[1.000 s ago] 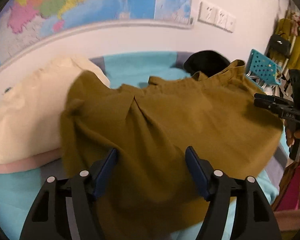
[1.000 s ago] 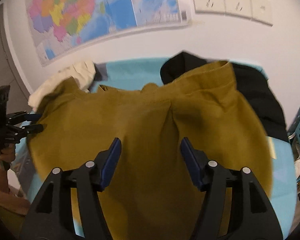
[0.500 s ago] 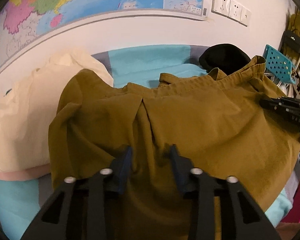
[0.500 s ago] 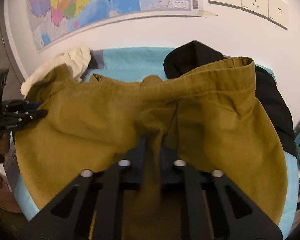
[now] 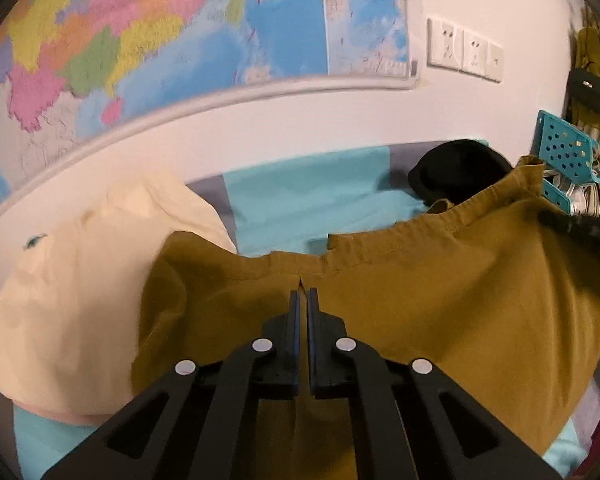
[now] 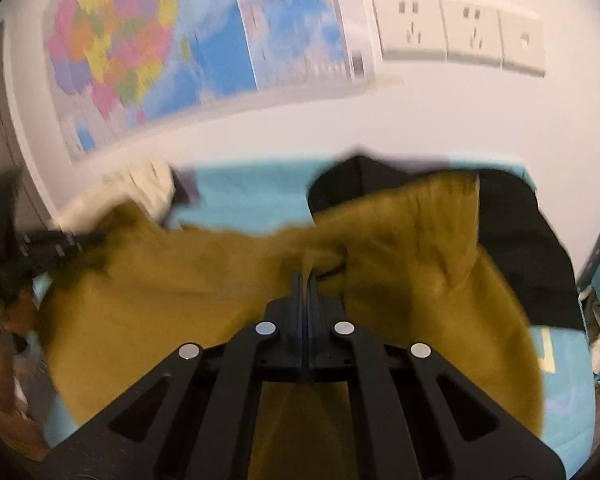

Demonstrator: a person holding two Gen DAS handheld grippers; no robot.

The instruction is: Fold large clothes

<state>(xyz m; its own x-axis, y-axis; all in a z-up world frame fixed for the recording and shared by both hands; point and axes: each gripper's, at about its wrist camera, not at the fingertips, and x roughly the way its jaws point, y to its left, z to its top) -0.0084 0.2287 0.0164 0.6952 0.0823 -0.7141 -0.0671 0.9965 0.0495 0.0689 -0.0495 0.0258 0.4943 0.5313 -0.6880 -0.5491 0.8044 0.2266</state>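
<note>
Clamping both grippers on the near edge of the mustard-brown garment.

Lying spread over the turquoise bed cover (image 5: 308,196), with the mustard-brown garment (image 5: 440,304) running left to right across both views and its seamed far edge toward the wall. Pinching a ridge of that cloth in the left gripper (image 5: 303,300), jaws fully closed on it. Gripping a second ridge in the right gripper (image 6: 307,280), jaws likewise closed on fabric. Flanking the garment: cream garment (image 5: 80,280) on the left, black garment (image 6: 512,248) at the far right. Judging the fold direction as away from both grippers, toward the far edge, with neither hand nearer.
</note>
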